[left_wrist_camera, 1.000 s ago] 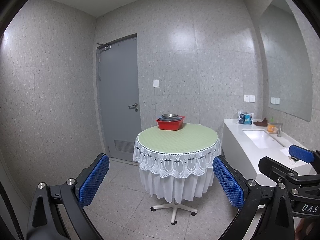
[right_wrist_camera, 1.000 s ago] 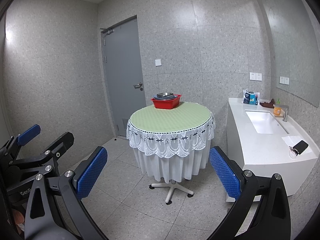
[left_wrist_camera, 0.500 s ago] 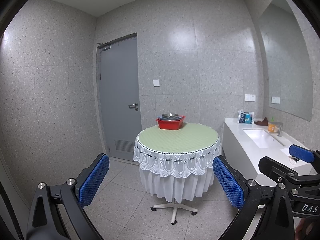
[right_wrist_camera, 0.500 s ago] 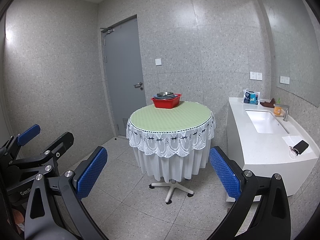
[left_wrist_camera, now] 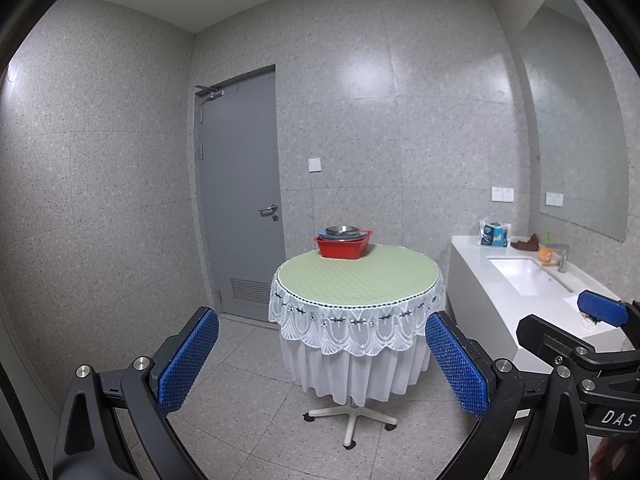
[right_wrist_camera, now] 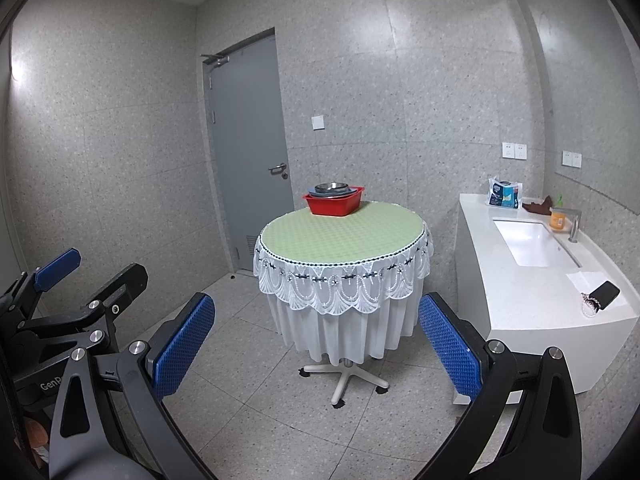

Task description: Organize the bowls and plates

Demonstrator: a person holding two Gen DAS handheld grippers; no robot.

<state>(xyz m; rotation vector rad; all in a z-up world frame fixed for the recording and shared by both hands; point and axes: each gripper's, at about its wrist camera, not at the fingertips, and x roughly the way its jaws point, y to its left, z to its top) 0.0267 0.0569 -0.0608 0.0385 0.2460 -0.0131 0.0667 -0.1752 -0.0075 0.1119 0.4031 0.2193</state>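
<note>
A red basin point(left_wrist_camera: 343, 245) point(right_wrist_camera: 334, 201) stands at the far edge of a round table with a green top point(left_wrist_camera: 356, 276) point(right_wrist_camera: 340, 236). It holds stacked dishes, with a metal bowl point(left_wrist_camera: 341, 231) point(right_wrist_camera: 330, 187) on top of a blue plate. My left gripper point(left_wrist_camera: 322, 360) is open and empty, well short of the table. My right gripper point(right_wrist_camera: 316, 346) is open and empty too, also far from the table. Each gripper shows at the edge of the other's view.
A white counter point(right_wrist_camera: 532, 280) with a sink point(right_wrist_camera: 532, 242) runs along the right wall. On it are a tissue pack point(right_wrist_camera: 505, 193), an orange bottle point(right_wrist_camera: 557, 218) and a phone point(right_wrist_camera: 606, 294). A grey door point(left_wrist_camera: 240, 208) is behind the table. The floor is tiled.
</note>
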